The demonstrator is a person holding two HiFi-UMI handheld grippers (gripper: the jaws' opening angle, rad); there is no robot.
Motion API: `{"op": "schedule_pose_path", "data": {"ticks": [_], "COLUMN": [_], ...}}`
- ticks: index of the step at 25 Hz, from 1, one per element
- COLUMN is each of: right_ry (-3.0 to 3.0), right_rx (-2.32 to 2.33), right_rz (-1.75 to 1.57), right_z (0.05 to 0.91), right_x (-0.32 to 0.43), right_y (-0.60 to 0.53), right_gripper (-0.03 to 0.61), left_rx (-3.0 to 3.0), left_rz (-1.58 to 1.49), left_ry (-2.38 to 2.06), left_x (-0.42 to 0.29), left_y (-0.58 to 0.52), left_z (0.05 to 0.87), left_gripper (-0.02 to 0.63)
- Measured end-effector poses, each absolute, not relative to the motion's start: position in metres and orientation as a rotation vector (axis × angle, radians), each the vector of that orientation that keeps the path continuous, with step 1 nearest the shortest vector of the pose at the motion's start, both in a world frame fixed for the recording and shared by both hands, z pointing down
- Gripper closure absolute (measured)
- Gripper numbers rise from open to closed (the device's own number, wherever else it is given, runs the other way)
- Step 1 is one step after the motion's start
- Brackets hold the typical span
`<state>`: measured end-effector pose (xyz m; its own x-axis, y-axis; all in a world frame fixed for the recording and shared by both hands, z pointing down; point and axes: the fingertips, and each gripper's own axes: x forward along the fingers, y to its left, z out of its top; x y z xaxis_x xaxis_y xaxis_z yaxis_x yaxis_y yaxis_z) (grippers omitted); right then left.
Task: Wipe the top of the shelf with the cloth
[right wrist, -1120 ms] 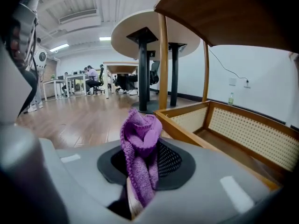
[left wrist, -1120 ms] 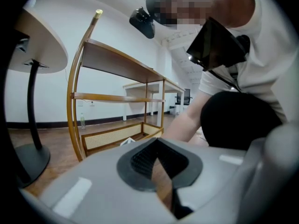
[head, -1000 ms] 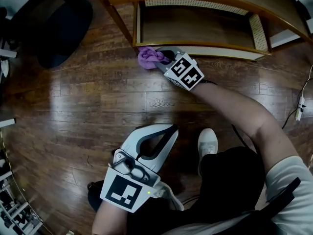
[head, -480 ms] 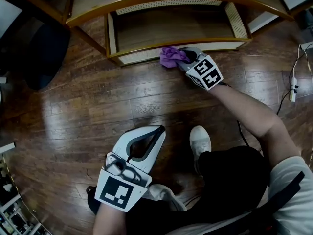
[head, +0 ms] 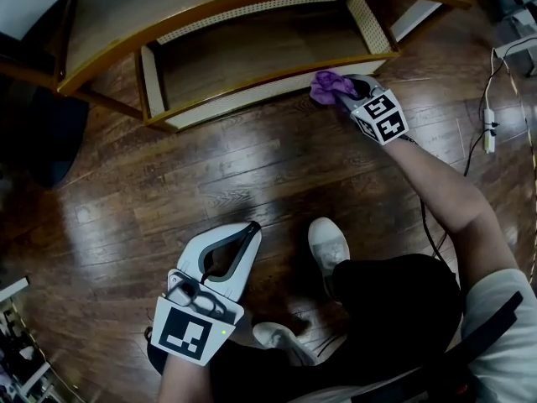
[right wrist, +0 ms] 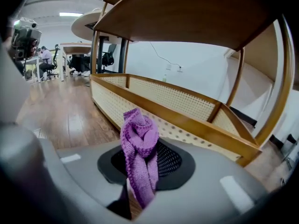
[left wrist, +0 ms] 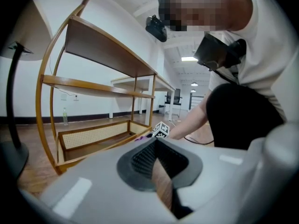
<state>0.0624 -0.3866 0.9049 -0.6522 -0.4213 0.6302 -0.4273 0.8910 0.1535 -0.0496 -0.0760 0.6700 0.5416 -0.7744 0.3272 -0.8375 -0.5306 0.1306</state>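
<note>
One purple cloth [head: 325, 86] sits clenched in our R gripper's [head: 342, 91] fingers, low by the shelf's [head: 149, 74] bottom rail [head: 252, 81], prob. to carry up to the top board [head: 168, 11], while our L gripper [head: 246, 232], fingers closed on nothing, idles over the floor [head: 210, 166].

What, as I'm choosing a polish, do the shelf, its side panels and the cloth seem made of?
Shelf: wood, by the grain, with a smooth, slightly glossy brown finish. Panels: probably woven cane or a perforated imitation; pale, with regular small holes. Cloth: purple knitted yarn, matte, with plain ribbed stitches; the fibre can't be told.
</note>
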Motion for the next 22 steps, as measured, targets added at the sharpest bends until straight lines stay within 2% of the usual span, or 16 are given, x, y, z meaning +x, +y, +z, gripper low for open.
{"op": "schedule_pose_path", "data": {"ticks": [15, 18, 22], "right_ry": [-2.065, -2.066, -2.169], "right_rx": [0.959, 0.974, 0.863], "right_rz": [-0.036, -0.023, 0.032], "right_z": [0.904, 0.901, 0.899], "right_x": [0.242, 0.240, 0.195], "right_y": [-0.479, -0.475, -0.426], "right_gripper": [0.491, 0.491, 0.491], "left_rx": [2.513, 2.514, 2.560], "left_rz": [0.348, 0.352, 0.319], "left_ry": [-1.305, -1.322, -1.343], "left_x": [-0.036, -0.038, -0.036], "left_y": [-0.085, -0.083, -0.084], "left_z": [0.679, 0.677, 0.666], "left_gripper": [0.591, 0.592, 0.592]}}
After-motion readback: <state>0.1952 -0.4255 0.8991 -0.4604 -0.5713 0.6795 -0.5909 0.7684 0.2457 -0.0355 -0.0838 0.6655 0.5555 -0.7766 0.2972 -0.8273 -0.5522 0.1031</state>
